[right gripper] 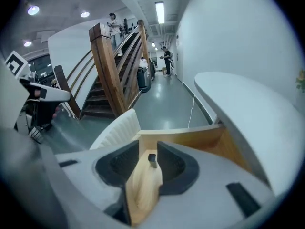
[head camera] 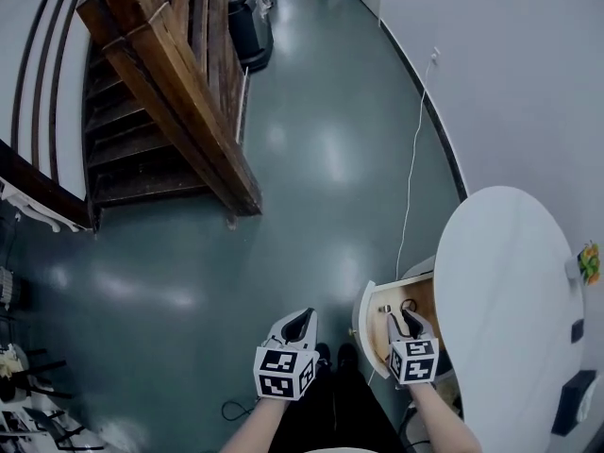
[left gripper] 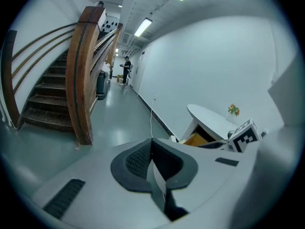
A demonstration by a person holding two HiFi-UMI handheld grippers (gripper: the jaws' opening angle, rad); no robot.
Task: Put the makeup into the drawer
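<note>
- Nearest, the right gripper (right gripper: 147, 146) held its black jaws apart, tilted down over the open drawer (right gripper: 190, 138).
- Between those jaws showed a small dark makeup piece (right gripper: 151, 158), close to one pad, against the drawer's pale wooden bottom. I could not tell whether it lay on the wood or touched the pad.
- Beside it, the left gripper (left gripper: 151, 142) had its jaws closed together at the tips with nothing between them. It hung over the grey-green floor (head camera: 311, 159), just left of the drawer's white front.
- That drawer stood pulled out from under the left edge of a white oval table (head camera: 510, 281).
- Along the table's right edge sat a small orange-and-green sprig (head camera: 589, 260) and two dark objects (head camera: 574, 402) I could not identify.
- Farther out, a white cable (head camera: 412, 173) ran from the drawer's side up along the wall.
- Across the corridor rose a wooden staircase (head camera: 179, 92), and a person (right gripper: 167, 58) stood far down the hall.
</note>
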